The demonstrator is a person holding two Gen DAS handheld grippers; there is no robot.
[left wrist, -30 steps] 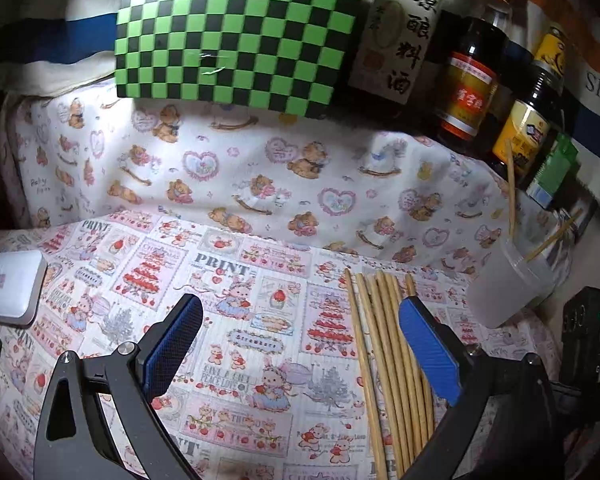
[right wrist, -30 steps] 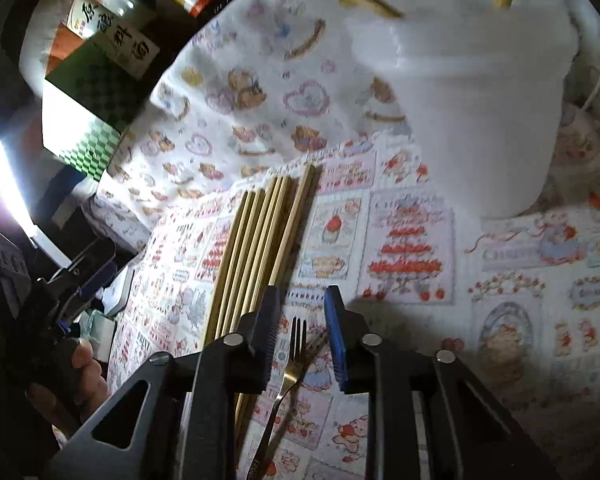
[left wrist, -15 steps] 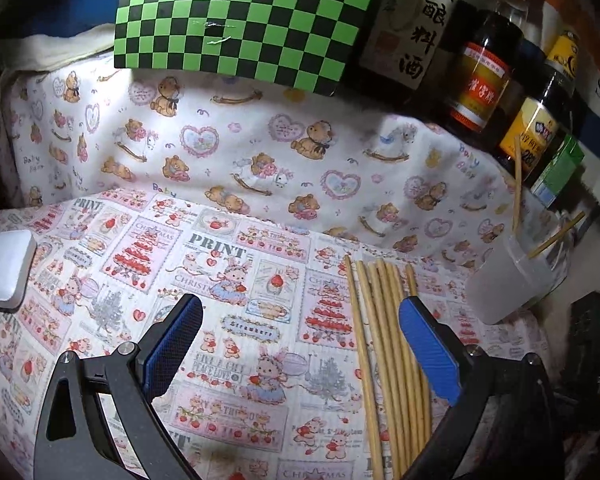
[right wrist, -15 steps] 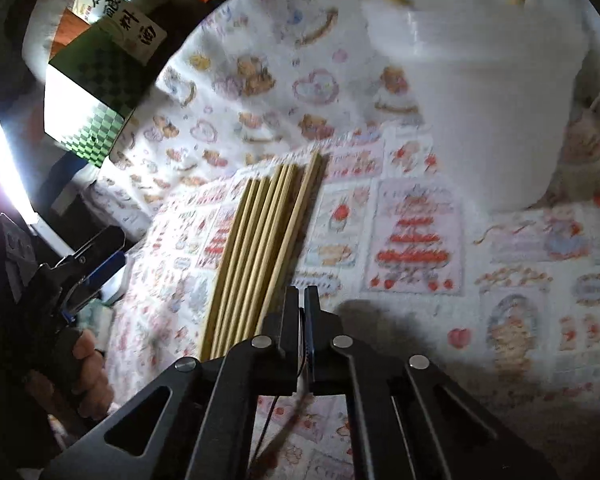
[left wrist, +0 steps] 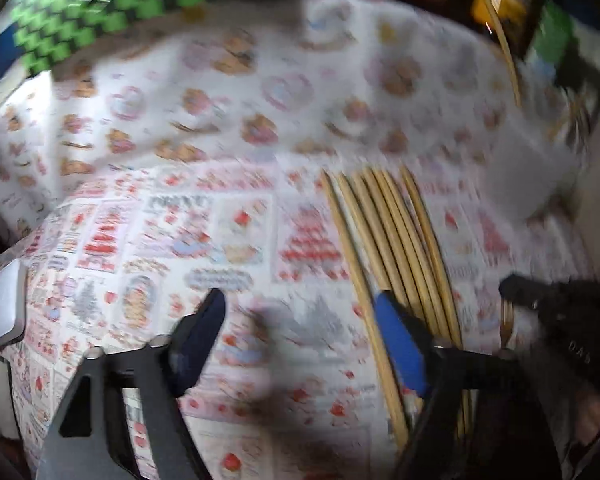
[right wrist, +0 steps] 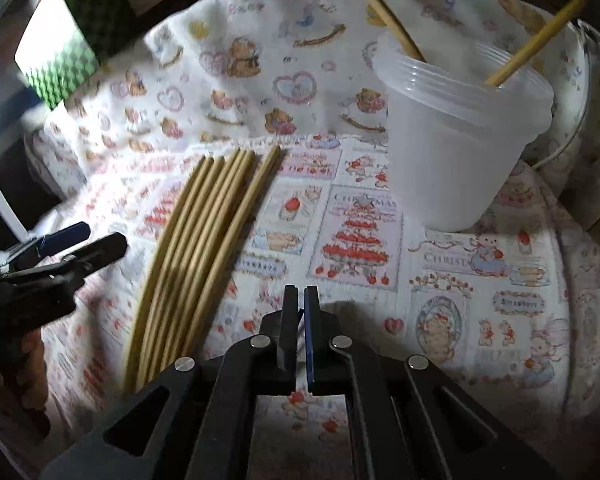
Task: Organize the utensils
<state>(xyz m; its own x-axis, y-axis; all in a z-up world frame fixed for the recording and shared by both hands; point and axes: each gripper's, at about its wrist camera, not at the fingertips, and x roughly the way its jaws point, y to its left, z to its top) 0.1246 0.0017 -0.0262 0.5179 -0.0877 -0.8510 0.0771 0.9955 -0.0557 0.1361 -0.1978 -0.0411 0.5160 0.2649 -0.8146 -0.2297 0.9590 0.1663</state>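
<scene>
This looks like a home, set up for kitchen things. A soft cloth (right wrist: 452,280) with printed bears, hearts and Christmas pictures covers the surface. Bamboo chopsticks (right wrist: 196,240) lie on it in a row, and a clear plastic container (right wrist: 456,148) holds two more. At the back stand sauce bottles (left wrist: 500,0) and a green checkered box (left wrist: 112,12).

Cloth: we are seeing a white cotton tablecloth (right wrist: 360,240) printed with red Christmas trees.
Sticks: we are seeing pale tan bamboo chopsticks (right wrist: 204,224).
Board: we are seeing a green-and-black chequered board (left wrist: 112,8).
</scene>
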